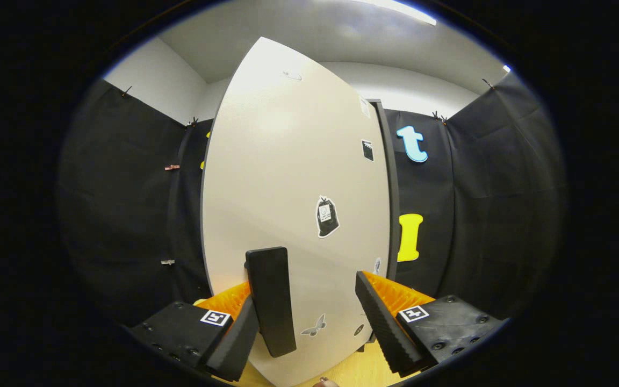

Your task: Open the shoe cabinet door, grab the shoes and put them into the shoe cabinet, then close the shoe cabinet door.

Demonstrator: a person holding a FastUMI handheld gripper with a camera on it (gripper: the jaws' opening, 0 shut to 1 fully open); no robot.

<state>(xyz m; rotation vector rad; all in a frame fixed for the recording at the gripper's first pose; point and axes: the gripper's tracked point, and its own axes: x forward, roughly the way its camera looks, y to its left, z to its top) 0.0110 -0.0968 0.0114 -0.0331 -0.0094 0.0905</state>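
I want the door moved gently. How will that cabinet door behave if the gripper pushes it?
The cabinet door looks like a flat rigid panel, so it would probably swing rather than flex. Its smooth face may let the open gripper slide.

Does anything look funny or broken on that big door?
Nothing looks broken. The door is smooth and whole, with a few stickers stuck on it. The gripper is open right in front of it, and a dark handle sits by one finger.

We see light wooden floor (342, 371) low between jaws. Pale cabinet door (288, 215) stands on it, lower edge meeting floor just ahead. Gripper (317, 317) jaws apart, nothing between them but door face beyond.
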